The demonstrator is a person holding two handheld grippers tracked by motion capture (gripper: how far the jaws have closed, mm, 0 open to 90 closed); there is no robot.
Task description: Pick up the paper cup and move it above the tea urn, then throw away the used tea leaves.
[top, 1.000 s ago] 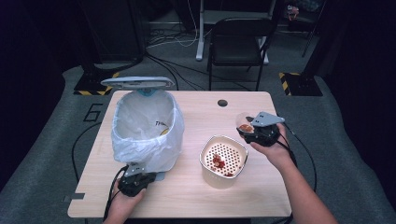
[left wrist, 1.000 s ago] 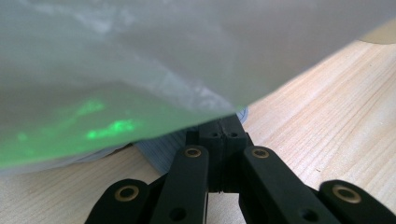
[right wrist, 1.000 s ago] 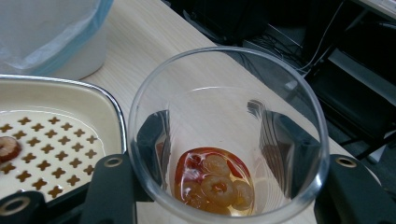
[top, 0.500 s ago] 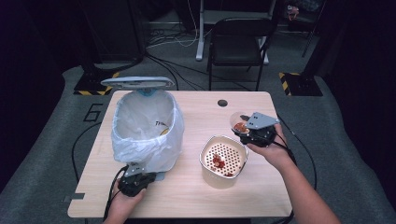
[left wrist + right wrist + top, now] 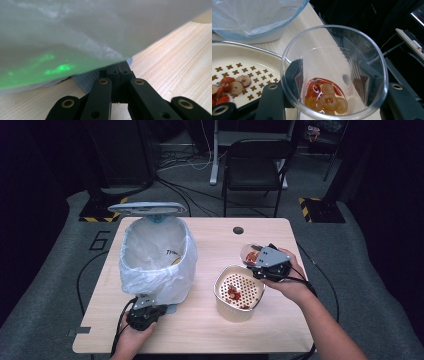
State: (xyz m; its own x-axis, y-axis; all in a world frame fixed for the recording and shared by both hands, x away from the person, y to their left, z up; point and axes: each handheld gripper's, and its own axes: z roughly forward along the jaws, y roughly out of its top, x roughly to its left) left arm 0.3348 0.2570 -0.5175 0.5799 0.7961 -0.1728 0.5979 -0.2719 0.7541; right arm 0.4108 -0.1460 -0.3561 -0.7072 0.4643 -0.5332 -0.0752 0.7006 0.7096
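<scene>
Since a second ago the right gripper [image 5: 257, 258], clamped around the glass [image 5: 333, 72], has carried it left, its mouth now just beside the strainer bowl [image 5: 222, 292], while the left gripper [image 5: 143, 303] stays clenched at the bin [image 5: 155, 255] base.

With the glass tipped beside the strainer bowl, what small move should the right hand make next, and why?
Probably tip the glass further over the strainer bowl: the right gripper is shut on it, red and pale slices still sit in liquid at its bottom, and other slices already lie on the strainer.
</scene>
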